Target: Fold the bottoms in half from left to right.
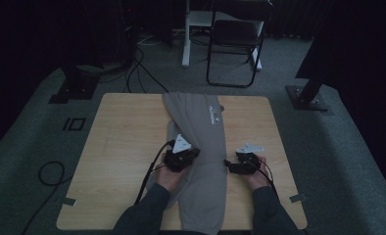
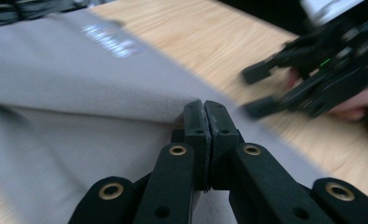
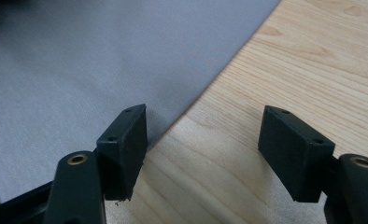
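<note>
From the high view I saw the grey trousers (image 1: 201,147) laid lengthwise down the middle of the worktop (image 1: 117,142), from its far edge to its near edge, where the frame cut them off; a small pale print (image 1: 214,115) near their far end was too dim to read. My left gripper (image 1: 193,152) sat on the cloth toward the near edge; in the left gripper view its jaws were pressed together on a raised fold of the trousers (image 2: 79,84), the pinched fabric itself hidden between the pads, the surroundings smeared by blur. My right gripper (image 1: 226,164) rested just beside the garment's right border; in the right gripper view its jaws stood wide apart, nothing between them, one fingertip (image 3: 126,140) at the cloth's edge, the other over bare wood; whether that fingertip touched the fabric I could not tell.
</note>
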Demonstrator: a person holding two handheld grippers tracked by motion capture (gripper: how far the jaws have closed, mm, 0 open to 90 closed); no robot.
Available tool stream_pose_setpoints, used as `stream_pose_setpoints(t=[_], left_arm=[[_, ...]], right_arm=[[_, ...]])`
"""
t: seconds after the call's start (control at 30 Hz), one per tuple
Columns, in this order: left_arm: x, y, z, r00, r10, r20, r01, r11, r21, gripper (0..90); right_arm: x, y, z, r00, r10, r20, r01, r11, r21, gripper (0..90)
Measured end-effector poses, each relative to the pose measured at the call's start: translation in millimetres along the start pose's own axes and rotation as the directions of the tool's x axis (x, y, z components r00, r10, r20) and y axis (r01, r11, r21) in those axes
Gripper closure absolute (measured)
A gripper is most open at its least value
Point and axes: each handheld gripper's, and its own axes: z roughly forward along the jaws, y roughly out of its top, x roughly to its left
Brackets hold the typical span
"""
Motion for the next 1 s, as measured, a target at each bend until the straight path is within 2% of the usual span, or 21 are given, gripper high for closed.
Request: stream_pose_setpoints(t=[0.13, 0.23, 0.27, 0.3, 0.33, 0.47, 0.53, 0.63, 0.7, 0.8, 0.9, 0.97, 1.0], left_arm=[[-20.8, 7.5, 21.7, 0.9975, 0.002, 0.071, -0.002, 1.0, 0.005, 88.6], [-23.4, 2.9, 38.9, 0.9951, -0.019, 0.097, 0.014, 0.9987, 0.05, 87.9], [-21.6, -0.1, 43.1, 0.9931, -0.026, 0.114, 0.019, 0.998, 0.061, 85.9], [-19.4, -2.8, 45.5, 0.99, -0.037, 0.136, 0.027, 0.9969, 0.074, 80.0], [-18.3, -4.3, 45.7, 0.9899, -0.042, 0.136, 0.031, 0.9961, 0.082, 73.1], [-7.4, -8.5, 26.9, 0.9959, -0.02, 0.088, 0.014, 0.9978, 0.065, 67.1], [2.6, -10.3, 15.4, 0.9992, -0.005, 0.04, 0.003, 0.9979, 0.065, 66.0], [21.6, -17.6, 0.8, 0.9994, -0.017, -0.03, 0.019, 0.9976, 0.066, 66.0], [34.7, -25.2, -5.5, 0.997, -0.032, -0.07, 0.038, 0.9958, 0.084, 66.1], [49.4, -38.6, -8.8, 0.9916, -0.065, -0.111, 0.078, 0.9904, 0.114, 66.3], [57.3, -48.9, -5.3, 0.9887, -0.08, -0.127, 0.099, 0.9834, 0.152, 67.2], [58.4, -51.0, -2.9, 0.9884, -0.081, -0.128, 0.102, 0.9808, 0.167, 67.1], [58.3, -53.4, 2.6, 0.9892, -0.079, -0.124, 0.101, 0.9778, 0.184, 67.0]], right_arm=[[-0.1, 0.1, 0.1, 1.0, 0.0, -0.001, 0.0, 1.0, 0.001, 33.0], [-0.1, 0.1, 0.1, 1.0, 0.0, -0.002, 0.0, 1.0, 0.0, 33.1], [-0.2, 0.1, 0.1, 1.0, -0.001, -0.002, 0.001, 1.0, 0.001, 33.1], [-0.1, 0.2, 0.1, 1.0, 0.001, -0.002, -0.001, 1.0, 0.0, 33.1], [-0.2, 0.2, 0.1, 1.0, 0.001, -0.002, -0.001, 1.0, 0.0, 33.0], [0.6, 3.4, 0.1, 1.0, 0.006, 0.007, -0.006, 1.0, 0.023, 34.7], [4.5, 7.4, -0.2, 0.9996, 0.014, 0.024, -0.015, 0.999, 0.029, 37.0], [16.9, 16.8, -3.3, 0.9996, 0.001, 0.028, -0.001, 1.0, -0.007, 38.2], [26.9, 24.7, -5.5, 1.0, 0.0, 0.009, 0.0, 0.999, -0.036, 38.2], [46.0, 34.1, -4.6, 0.9995, -0.02, -0.026, 0.019, 0.999, -0.046, 38.2], [64.8, 37.3, 1.1, 0.9966, -0.065, -0.05, 0.063, 0.997, -0.035, 38.1], [69.4, 37.4, 3.8, 0.9953, -0.082, -0.05, 0.081, 0.996, -0.026, 38.2], [75.1, 36.4, 8.1, 0.9936, -0.109, -0.03, 0.109, 0.994, -0.004, 38.3]])
